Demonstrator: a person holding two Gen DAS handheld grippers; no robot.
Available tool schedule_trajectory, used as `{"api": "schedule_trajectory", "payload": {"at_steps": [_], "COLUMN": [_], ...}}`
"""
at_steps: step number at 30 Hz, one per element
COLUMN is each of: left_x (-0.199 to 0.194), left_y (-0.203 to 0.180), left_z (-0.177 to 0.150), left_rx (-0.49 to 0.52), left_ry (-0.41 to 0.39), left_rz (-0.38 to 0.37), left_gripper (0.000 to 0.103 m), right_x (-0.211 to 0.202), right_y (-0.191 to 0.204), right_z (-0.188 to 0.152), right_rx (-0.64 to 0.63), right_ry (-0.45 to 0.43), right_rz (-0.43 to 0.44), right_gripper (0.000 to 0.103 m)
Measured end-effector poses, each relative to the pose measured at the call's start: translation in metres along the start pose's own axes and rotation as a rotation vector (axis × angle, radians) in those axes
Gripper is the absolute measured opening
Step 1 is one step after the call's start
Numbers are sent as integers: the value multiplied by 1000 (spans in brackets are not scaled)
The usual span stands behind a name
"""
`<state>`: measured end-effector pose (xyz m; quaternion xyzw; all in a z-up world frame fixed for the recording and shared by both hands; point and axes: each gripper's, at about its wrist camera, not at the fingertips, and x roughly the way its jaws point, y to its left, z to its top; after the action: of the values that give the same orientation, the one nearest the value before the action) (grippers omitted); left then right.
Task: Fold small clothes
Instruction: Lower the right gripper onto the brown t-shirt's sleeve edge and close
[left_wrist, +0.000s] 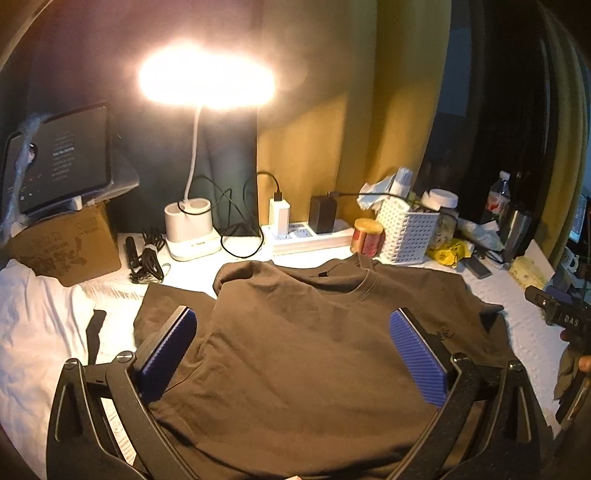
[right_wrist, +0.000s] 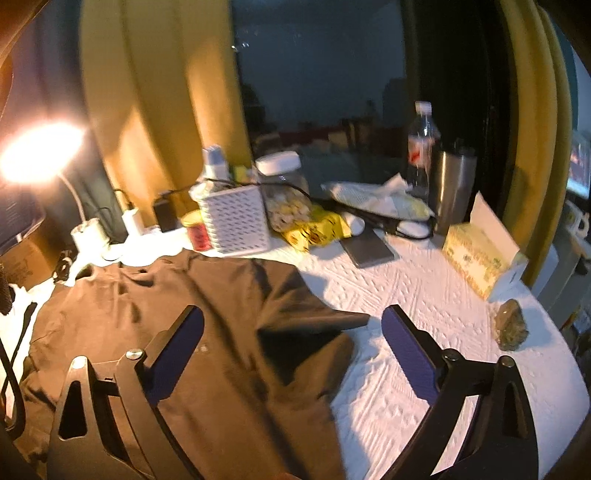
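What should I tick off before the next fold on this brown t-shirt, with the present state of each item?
1. Left gripper open and holding nothing: ok.
2. Right gripper open and holding nothing: ok.
3. T-shirt spread out on the white cloth, collar toward the power strip: ok.
4. Right sleeve laid flat: not ok, it is creased with its tip sticking out.
5. T-shirt apart from the white basket and red can: cannot tell, the collar edge lies close to them.
6. Bottom hem straight: cannot tell, hidden behind the fingers.
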<state>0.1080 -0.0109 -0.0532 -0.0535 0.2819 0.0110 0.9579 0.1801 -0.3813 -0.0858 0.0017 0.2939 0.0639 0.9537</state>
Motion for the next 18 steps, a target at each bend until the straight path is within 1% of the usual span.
{"api": "schedule_trajectory", "payload": {"at_steps": [4, 8, 11, 12, 15, 17, 18], "left_x": [21, 41, 56, 60, 68, 69, 69], "left_y": [1, 4, 6, 6, 8, 9, 11], "left_z": [3, 3, 2, 2, 3, 4, 4], "left_rx": [-6, -11, -12, -10, -6, -8, -10], "left_ry": [38, 83, 120, 131, 151, 148, 143], "left_rz": [24, 46, 57, 58, 60, 56, 56], "left_gripper": [103, 103, 103, 103, 103, 103, 103], "right_x": [32, 61, 84, 89, 112, 124, 125], "right_y": [-25, -41, -51, -53, -59, -60, -57], "right_z": [5, 6, 3, 2, -5, -8, -7], "right_rx": [30, 50, 78, 87, 140, 165, 151], "right_ry": [61, 114, 167, 184, 268, 318, 311], "right_rz": [-14, -15, 0, 10, 63, 93, 84], "right_gripper": [93, 90, 89, 85, 81, 79, 74]}}
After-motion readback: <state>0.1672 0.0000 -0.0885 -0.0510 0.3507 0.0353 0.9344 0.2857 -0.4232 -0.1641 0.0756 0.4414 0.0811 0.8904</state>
